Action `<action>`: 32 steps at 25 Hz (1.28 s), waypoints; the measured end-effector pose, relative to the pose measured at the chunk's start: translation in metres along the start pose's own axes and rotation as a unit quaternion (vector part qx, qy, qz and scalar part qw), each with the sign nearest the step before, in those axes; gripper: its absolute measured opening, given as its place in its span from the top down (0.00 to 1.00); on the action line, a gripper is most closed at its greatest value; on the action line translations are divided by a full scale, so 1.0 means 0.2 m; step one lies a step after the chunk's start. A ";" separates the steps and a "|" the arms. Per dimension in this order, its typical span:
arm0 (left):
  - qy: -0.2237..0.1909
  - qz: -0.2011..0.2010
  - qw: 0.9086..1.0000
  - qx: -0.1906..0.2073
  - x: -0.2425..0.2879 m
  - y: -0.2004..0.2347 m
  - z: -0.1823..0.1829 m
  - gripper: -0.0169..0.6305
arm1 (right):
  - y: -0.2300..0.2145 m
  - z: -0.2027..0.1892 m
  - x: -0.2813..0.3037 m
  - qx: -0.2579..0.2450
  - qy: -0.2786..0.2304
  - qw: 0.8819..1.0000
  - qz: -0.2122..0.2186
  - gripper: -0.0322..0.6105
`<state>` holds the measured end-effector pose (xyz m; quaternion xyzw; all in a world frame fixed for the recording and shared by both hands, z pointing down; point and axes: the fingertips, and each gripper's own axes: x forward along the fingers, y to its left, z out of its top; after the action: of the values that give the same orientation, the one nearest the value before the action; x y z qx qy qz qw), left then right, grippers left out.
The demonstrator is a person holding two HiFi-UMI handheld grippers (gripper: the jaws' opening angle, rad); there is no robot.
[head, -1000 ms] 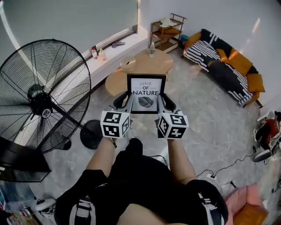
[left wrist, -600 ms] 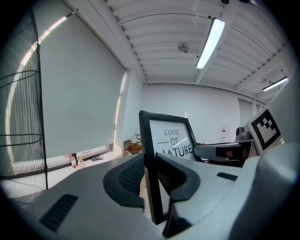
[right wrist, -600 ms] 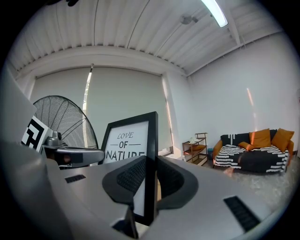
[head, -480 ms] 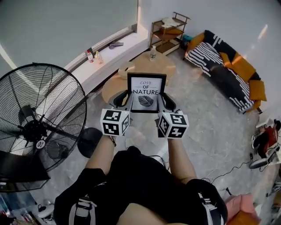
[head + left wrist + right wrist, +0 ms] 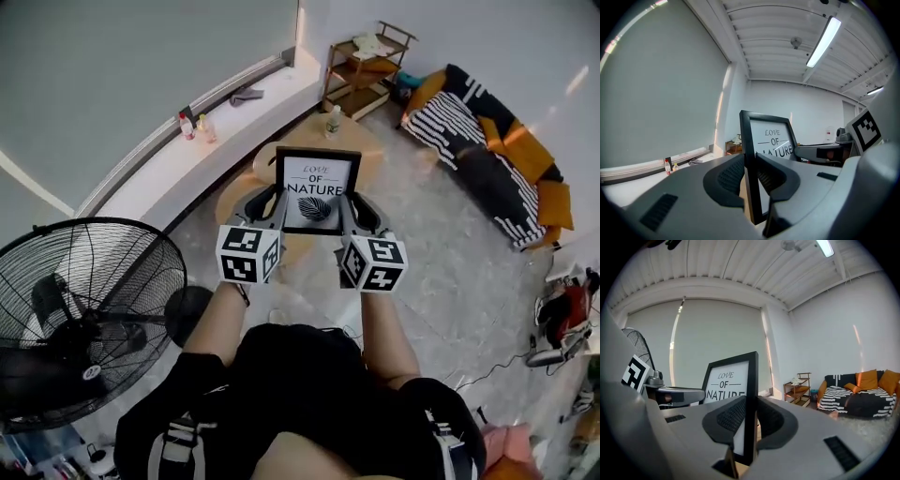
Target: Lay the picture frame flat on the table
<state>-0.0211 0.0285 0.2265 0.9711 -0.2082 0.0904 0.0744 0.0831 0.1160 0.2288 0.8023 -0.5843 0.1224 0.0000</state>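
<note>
1. Two jaws of the left gripper point(image 5: 272, 202) point(image 5: 751, 174) clamp the left edge of a black picture frame point(image 5: 317, 189) point(image 5: 771, 140) point(image 5: 729, 383).
2. Held upright over a round wooden table point(image 5: 364, 148), the frame reads "LOVE OF NATURE" above a leaf.
3. Both jaws of the right gripper point(image 5: 350, 206) point(image 5: 751, 420) clamp the frame's right edge.

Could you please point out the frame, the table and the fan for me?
frame point(image 5: 317, 187): head view, on the middle of its print.
table point(image 5: 305, 133): head view, on the bare top beyond the frame.
fan point(image 5: 89, 319): head view, on its front grille.
</note>
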 end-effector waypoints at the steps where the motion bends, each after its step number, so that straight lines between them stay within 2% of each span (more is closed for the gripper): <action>1: 0.004 0.002 1.000 -0.002 0.03 0.02 0.00 0.84 | -0.01 0.00 0.04 0.001 0.004 1.000 0.001 0.81; 6: 0.019 0.022 0.999 -0.023 0.20 0.11 -0.10 0.84 | -0.09 -0.07 0.24 -0.002 0.031 0.999 0.027 0.81; 14: 0.026 0.117 0.991 -0.055 0.43 0.28 -0.09 0.83 | -0.18 -0.04 0.65 -0.022 0.067 0.989 0.133 0.81; 19: 0.038 0.168 0.981 -0.084 0.48 0.42 -0.15 0.83 | -0.13 -0.07 0.86 -0.032 0.096 0.977 0.187 0.81; 24: 0.061 0.205 0.972 -0.102 0.51 0.51 -0.25 0.83 | -0.10 -0.19 1.02 -0.032 0.133 0.965 0.225 0.81; 32: 0.108 0.255 0.946 -0.169 0.52 0.64 -0.63 0.83 | -0.02 -0.56 1.21 -0.051 0.214 0.935 0.277 0.81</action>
<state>0.0000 -0.1048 0.3849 0.8433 -0.4516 0.1744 0.2336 0.1342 -0.0935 0.3848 0.5627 -0.7747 0.2567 0.1321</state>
